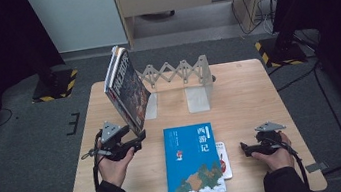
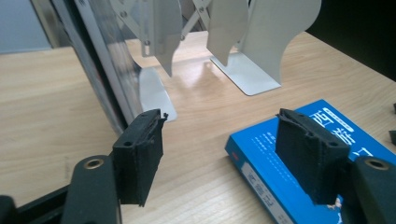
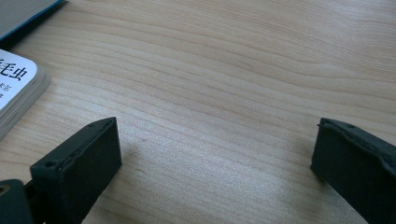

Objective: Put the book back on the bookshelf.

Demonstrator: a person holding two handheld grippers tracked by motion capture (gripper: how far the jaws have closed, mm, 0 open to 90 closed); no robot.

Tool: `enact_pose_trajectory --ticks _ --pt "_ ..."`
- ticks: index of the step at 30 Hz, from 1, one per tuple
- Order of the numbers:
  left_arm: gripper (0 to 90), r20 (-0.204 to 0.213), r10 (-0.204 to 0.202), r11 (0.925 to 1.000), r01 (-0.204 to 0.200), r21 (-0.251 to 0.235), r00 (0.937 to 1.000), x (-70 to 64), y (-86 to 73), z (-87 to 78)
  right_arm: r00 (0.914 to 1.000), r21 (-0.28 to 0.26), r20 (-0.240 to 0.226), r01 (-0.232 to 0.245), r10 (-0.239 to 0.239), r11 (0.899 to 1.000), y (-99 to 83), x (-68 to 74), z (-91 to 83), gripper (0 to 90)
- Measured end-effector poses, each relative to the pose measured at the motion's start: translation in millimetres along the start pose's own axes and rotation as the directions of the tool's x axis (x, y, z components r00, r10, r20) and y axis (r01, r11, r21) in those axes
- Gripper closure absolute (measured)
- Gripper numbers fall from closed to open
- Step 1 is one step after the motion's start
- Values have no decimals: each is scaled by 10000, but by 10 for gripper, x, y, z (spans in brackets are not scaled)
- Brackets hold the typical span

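Two large books (image 1: 126,88) stand tilted at the left end of a metal folding book rack (image 1: 178,72). My left gripper (image 1: 135,142) is open just in front of their lower corner. In the left gripper view its left pad (image 2: 140,154) is close to the books' bottom edge (image 2: 109,88), and I cannot tell if they touch. A blue book (image 1: 193,162) lies flat at the front centre, with a small white book (image 1: 224,159) partly under its right side. My right gripper (image 1: 244,149) is open low over bare wood to their right, holding nothing (image 3: 215,158).
The rack's metal plates (image 2: 261,42) stand on the wooden table (image 1: 249,95) behind the blue book (image 2: 254,149). The white book's corner (image 3: 14,88) lies left of my right jaws. Black stands with striped bases (image 1: 53,84) flank the table on the floor.
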State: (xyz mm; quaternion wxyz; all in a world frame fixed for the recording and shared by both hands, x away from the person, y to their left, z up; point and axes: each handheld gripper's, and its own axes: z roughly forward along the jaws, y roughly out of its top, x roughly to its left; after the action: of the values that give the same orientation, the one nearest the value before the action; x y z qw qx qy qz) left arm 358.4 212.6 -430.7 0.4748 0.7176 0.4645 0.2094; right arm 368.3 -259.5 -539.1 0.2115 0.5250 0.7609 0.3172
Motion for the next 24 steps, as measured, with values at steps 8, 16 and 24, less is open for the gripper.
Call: enact_pose_trajectory --ticks 8,16,24 --pt "288 652 -231 9986 199 489 9976 -62 -209 130 9999 156 -16 111 -111 9998 55 21 -39 197" --pt "273 1472 -594 9924 424 1159 9873 -120 -380 305 9988 -408 -448 155 -173 9990 173 198 -162 250" --pt "251 2263 -715 9860 345 1632 9714 -244 -481 502 9903 -1073 -1381 -329 179 9937 266 411 -234 278"
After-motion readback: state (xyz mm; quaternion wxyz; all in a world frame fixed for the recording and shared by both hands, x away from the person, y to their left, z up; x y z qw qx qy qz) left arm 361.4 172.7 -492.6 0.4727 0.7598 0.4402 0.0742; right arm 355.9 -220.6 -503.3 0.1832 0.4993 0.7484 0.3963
